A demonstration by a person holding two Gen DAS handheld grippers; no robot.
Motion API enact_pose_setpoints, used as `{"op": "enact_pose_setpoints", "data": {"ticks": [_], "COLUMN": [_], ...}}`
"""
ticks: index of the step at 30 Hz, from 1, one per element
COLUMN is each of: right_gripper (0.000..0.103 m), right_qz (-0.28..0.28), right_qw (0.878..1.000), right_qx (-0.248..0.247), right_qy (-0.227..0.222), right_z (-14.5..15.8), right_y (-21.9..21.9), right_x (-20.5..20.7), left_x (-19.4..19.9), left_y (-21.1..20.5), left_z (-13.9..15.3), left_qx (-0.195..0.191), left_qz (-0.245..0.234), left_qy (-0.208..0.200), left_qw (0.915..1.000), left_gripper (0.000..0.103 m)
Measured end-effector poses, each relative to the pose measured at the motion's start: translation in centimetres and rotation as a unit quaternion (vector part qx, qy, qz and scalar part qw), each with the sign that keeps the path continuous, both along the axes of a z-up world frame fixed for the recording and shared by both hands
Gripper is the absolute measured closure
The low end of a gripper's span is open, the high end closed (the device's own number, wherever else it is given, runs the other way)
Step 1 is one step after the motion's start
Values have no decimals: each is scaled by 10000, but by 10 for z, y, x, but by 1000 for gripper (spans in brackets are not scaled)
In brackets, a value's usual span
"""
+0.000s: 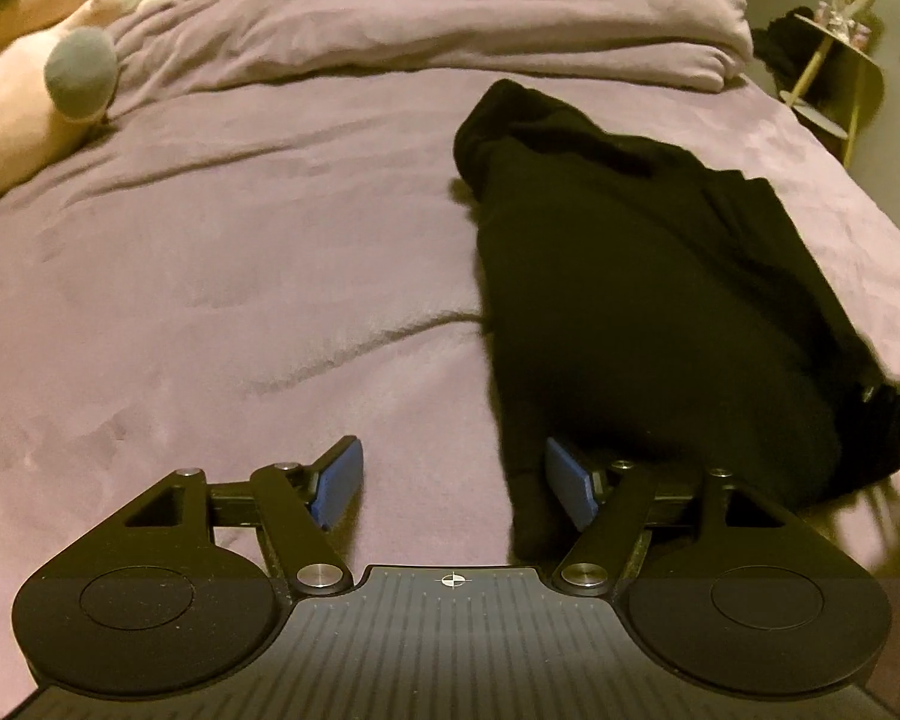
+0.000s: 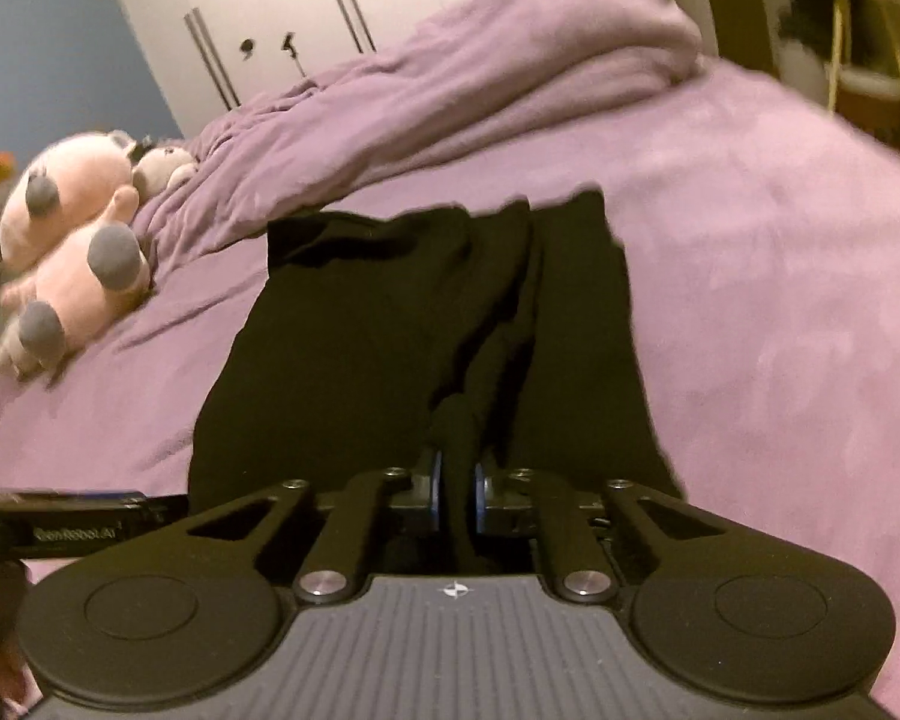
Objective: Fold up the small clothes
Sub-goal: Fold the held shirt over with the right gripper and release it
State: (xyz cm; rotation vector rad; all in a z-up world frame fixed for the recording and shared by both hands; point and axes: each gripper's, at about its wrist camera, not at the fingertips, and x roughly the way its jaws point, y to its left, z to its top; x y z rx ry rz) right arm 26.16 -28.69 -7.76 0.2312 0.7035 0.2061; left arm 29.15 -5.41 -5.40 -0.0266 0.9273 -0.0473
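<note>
A black garment (image 1: 642, 276) lies on the purple bed sheet (image 1: 210, 252), long and partly folded, running away from me. My left gripper (image 1: 453, 489) is open and empty at the garment's near left edge; its right finger touches the cloth. In the right wrist view my right gripper (image 2: 457, 489) is shut on a bunched fold of the black garment (image 2: 390, 312) at its near edge. The left gripper's body (image 2: 78, 525) shows at the left edge of that view.
A pink plush toy (image 1: 36, 78) lies at the left of the bed, also in the right wrist view (image 2: 72, 258). A bunched purple duvet (image 1: 450, 6) lies at the far end. A small side table (image 1: 834, 66) stands beyond the bed's right edge.
</note>
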Motion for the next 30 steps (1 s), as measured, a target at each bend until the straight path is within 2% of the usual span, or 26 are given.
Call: {"op": "enact_pose_setpoints", "data": {"ticks": [4,7,12,17,19,21,22,26,30], "right_gripper": [95,94,90,87,74,51,49,46,44], "right_qz": [-373,-467,-339,-95,-154,-475,-606,-487,-554], "right_qw": [9927,9922,9819,9583,9490,9502,9483,9221,9326], "right_qx": [-1069,-1148,-1823,-2820,-3104,-3040,-3067,-3752,-3492], "right_qy": [-411,-118,-390,-455,-531,-498,-544,-806,-729], "right_z": [10,-6,-5,-14,-12,-8,-6,-14,-11], "right_y": [7,4,18,36,38,29,25,36,30], "right_x": [-9,-4,-14,-18,-21,-23,-25,-31,-30], "left_x": [-1,0,1,-1,-3,-3,-2,13,19], "left_y": [-2,-3,0,0,4,14,18,37,47], "left_z": [-2,-4,-4,-3,1,7,9,11,12], "left_qx": [-78,-104,-145,-144,-196,-320,-384,-494,-551], "left_qz": [-115,-129,-114,-137,-181,-152,-126,97,215], "left_qy": [22,47,78,96,63,3,-29,-23,-20], "left_qw": [9999,9999,9998,9998,9996,9994,9992,9987,9982], "left_gripper": [29,29,26,26,27,27,27,27,27]}}
